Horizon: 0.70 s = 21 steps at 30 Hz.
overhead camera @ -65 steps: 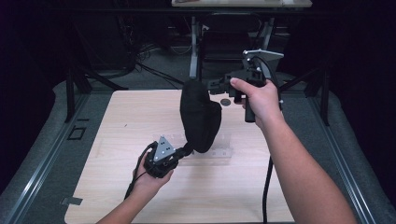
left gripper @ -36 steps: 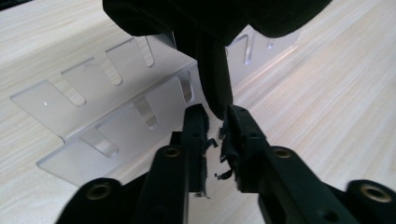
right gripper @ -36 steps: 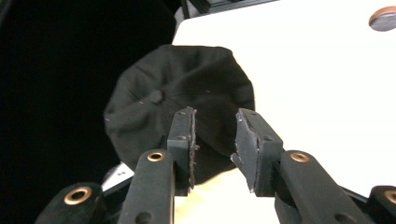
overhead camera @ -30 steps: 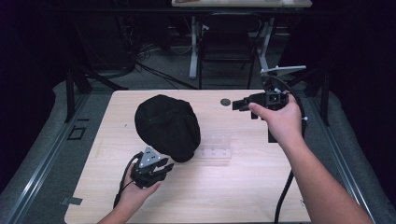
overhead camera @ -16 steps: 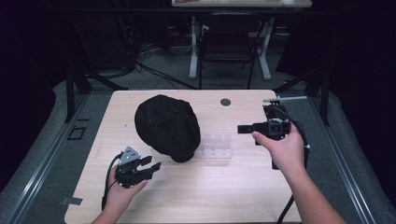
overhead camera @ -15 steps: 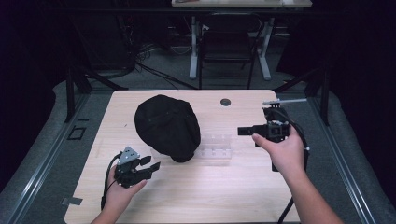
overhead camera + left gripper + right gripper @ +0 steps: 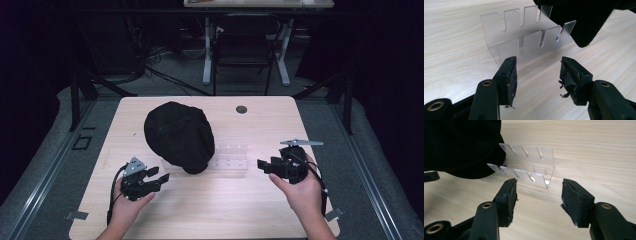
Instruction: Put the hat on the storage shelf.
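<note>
The left gripper (image 7: 161,178) has just been opening, jaws wide and empty. The black cap (image 7: 179,136) sits draped over the clear slotted rack (image 7: 234,159). The right gripper (image 7: 262,164), likewise just spread, holds nothing. Placing looks done.

matt black cloth cap (image 7: 179,136); clear glossy plastic rack (image 7: 524,40), probably acrylic; wood-grain table (image 7: 240,205).

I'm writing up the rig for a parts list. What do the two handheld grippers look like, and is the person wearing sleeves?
Both the left gripper and the right gripper are black, each with two blocky jaws faced with worn, frayed black pads and brass-coloured pivot pins. Each carries a grey three-cornered plate on top and trails a black cable. The forearms are bare, with no sleeves or gloves.
</note>
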Each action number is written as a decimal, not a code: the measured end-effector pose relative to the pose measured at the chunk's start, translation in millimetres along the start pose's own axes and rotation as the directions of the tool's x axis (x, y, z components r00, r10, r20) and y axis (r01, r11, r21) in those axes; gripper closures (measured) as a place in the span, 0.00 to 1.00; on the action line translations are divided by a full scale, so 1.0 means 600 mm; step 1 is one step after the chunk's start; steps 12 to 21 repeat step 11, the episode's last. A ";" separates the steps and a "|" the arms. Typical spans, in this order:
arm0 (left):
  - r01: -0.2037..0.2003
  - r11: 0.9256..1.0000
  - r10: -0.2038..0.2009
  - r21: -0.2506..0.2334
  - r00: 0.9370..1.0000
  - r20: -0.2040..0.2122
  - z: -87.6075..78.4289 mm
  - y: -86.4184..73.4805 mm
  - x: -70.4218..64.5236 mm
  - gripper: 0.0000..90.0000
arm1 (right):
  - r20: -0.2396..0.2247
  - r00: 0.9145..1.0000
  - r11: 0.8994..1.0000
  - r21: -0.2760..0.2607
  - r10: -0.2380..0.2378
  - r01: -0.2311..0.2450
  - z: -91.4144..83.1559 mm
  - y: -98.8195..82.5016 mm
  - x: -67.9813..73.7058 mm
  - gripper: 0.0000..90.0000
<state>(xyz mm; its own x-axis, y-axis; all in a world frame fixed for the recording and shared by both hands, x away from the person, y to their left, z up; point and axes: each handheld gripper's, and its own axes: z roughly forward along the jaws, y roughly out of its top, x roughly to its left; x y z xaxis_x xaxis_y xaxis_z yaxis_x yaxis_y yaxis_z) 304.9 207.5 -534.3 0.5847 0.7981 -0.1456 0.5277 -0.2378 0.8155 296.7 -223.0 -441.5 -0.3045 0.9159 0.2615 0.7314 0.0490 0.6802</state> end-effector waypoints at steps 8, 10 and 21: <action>-0.025 1.000 0.025 -0.004 1.000 -0.006 0.004 -0.002 -0.006 0.52 | 0.023 1.000 0.999 -0.038 0.000 0.001 0.022 -0.058 -0.021 0.47; -0.021 1.000 0.021 -0.009 1.000 -0.004 0.005 -0.003 -0.006 0.51 | 0.038 0.999 1.000 -0.024 -0.004 0.004 0.033 -0.073 -0.032 0.47; -0.024 1.000 0.024 -0.006 1.000 0.003 0.005 -0.003 -0.004 0.51 | 0.045 0.999 1.000 -0.020 0.008 -0.007 0.038 -0.081 -0.036 0.47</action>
